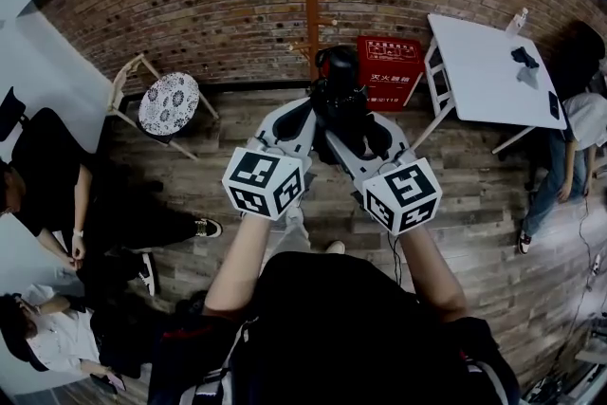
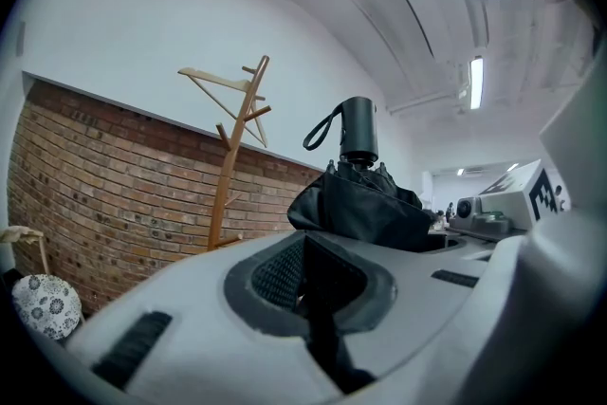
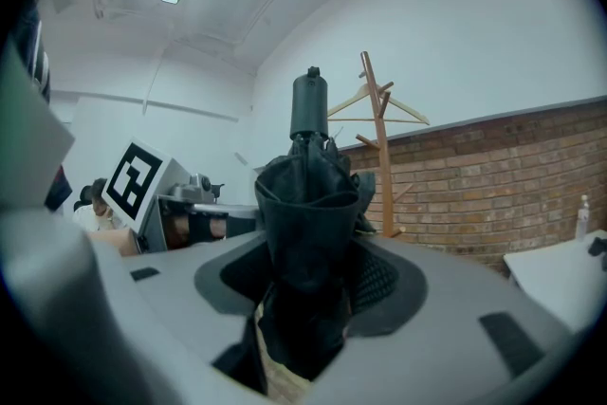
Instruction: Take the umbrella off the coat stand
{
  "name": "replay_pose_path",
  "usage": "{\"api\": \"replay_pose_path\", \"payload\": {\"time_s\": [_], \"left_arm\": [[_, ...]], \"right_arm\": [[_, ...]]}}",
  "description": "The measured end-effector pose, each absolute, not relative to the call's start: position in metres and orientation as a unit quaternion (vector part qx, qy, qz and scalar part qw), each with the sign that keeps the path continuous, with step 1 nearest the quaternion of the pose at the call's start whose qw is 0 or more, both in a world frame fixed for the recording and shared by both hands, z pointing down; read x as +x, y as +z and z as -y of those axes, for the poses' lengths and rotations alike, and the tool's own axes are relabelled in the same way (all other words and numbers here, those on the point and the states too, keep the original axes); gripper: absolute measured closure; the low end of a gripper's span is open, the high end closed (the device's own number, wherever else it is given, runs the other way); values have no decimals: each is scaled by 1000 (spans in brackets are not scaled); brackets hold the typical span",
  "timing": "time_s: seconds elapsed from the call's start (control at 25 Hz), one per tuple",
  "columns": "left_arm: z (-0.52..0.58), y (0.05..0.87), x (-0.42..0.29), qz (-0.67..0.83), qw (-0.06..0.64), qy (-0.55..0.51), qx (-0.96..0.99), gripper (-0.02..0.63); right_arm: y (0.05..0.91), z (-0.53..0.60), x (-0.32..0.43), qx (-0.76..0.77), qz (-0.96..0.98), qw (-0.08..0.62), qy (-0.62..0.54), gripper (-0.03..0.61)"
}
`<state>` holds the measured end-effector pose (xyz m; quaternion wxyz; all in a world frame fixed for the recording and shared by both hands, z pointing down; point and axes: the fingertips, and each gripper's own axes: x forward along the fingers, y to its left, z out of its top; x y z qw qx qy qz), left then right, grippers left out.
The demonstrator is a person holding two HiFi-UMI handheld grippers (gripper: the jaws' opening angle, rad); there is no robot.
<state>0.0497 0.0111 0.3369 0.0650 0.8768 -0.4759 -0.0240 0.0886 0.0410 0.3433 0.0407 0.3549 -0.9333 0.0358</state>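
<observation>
Clamped between the jaws of the right gripper (image 3: 303,285): folded black fabric umbrella (image 3: 305,194), long axis running straight out along the jaws, handle end farthest. Already clear of the branched wooden coat stand (image 3: 379,138), well beyond and rightward. Left gripper (image 2: 305,285) closed on nothing, umbrella just ahead-right.

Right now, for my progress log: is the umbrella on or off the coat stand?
Off: right tongs grip the folded umbrella, apart from the coat stand.
</observation>
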Motion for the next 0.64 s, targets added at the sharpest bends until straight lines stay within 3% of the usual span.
{"api": "replay_pose_path", "payload": {"time_s": [0.64], "left_arm": [[-2,338,57,470,73,-25,879,601]], "right_arm": [[344,-32,95,361,931,40,42,356]]}}
